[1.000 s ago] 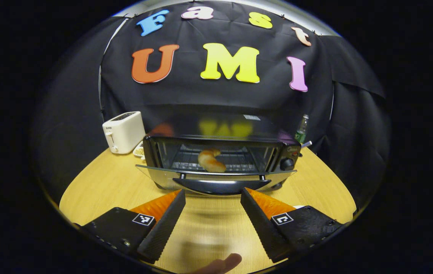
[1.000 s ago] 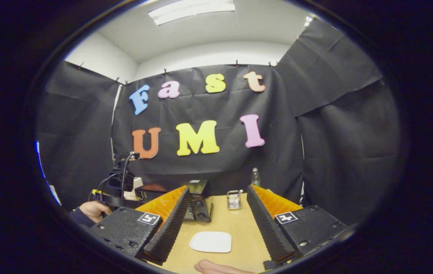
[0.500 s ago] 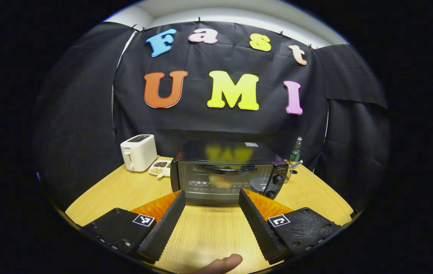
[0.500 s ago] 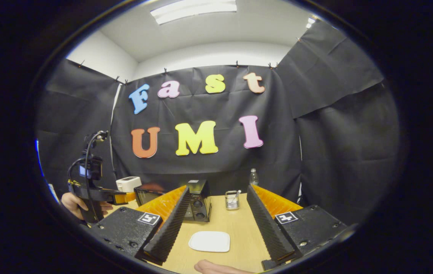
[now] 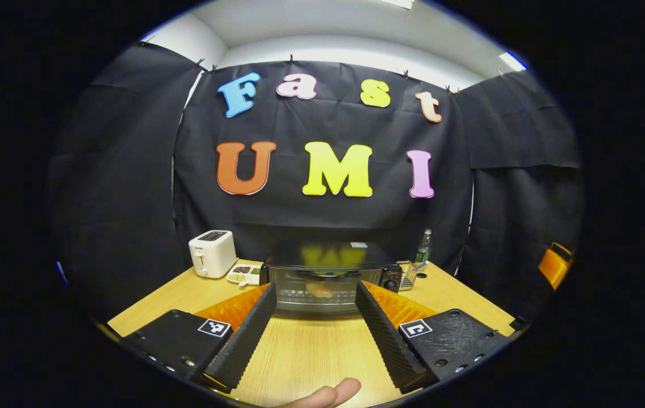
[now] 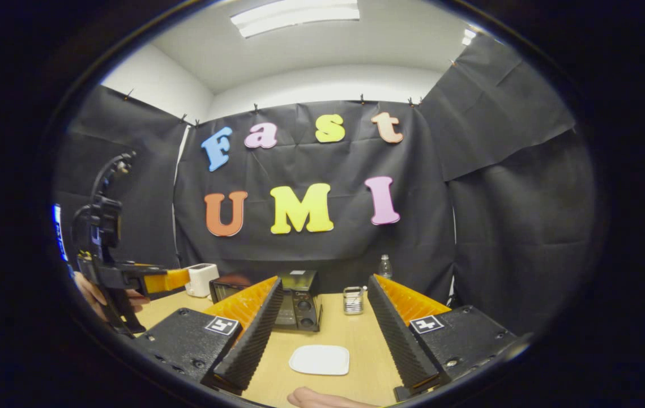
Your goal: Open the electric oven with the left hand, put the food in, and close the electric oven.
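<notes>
The black electric oven (image 5: 330,272) stands on the wooden table (image 5: 311,351) with its glass door shut. A croissant (image 5: 320,290) shows dimly through the glass. My left gripper (image 5: 315,287) hangs open and empty, well back from the oven's front. In the right gripper view the oven (image 6: 298,299) stands at the far left of centre, and the left gripper (image 6: 146,279) is held in a hand (image 6: 93,292) off to the left. My right gripper (image 6: 324,280) is open and empty above a bare white plate (image 6: 320,360).
A white toaster (image 5: 212,260) and a snack dish (image 5: 243,273) stand left of the oven. A bottle (image 5: 424,246) and a wire holder (image 5: 407,267) stand to its right. A thumb (image 5: 328,392) shows at the bottom edge.
The oven door, hanging open a second ago, is now shut. My left gripper has drawn back and risen away from the oven. The right gripper has barely moved.
</notes>
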`<state>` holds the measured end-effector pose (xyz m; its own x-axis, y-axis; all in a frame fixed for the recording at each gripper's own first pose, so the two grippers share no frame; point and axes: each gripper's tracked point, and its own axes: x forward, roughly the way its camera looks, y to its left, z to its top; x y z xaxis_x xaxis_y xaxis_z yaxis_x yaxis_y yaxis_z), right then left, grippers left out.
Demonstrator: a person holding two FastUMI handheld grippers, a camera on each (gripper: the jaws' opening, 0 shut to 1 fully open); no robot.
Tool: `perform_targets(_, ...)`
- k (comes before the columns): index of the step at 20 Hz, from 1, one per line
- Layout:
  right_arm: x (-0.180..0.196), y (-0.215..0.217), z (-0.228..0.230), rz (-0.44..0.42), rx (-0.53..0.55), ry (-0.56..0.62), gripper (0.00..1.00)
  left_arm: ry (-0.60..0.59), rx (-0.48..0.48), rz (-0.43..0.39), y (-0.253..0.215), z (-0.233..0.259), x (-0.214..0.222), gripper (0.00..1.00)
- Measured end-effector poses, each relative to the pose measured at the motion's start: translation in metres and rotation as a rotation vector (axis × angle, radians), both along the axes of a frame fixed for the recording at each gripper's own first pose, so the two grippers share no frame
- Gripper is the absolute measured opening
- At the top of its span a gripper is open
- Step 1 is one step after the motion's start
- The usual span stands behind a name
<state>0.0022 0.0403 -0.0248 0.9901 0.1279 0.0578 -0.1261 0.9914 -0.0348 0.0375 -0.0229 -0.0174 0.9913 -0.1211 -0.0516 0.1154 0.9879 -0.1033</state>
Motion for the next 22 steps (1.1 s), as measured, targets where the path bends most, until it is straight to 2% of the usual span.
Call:
perform_targets(4,-0.006,-0.001,-0.005,0.014,0.024,0.021,0.96,-0.112,0.000,0.034,0.002,0.033,-0.041,0.92)
perform_targets(10,-0.014,-0.016,-0.004,-0.004,0.060,0.017,0.96,-0.193,0.099,0.052,-0.017,0.036,-0.082,0.92)
perform_targets(14,-0.013,-0.021,-0.007,-0.001,0.045,0.025,0.96,-0.156,0.117,0.057,-0.028,0.016,-0.085,0.95)
perform_targets(18,-0.012,-0.027,-0.009,-0.014,0.040,0.024,0.96,-0.171,0.128,0.065,-0.030,0.015,-0.083,0.95)
perform_targets(22,-0.012,-0.024,-0.011,-0.007,0.057,0.030,0.96,-0.174,0.099,0.051,-0.032,0.016,-0.085,0.95)
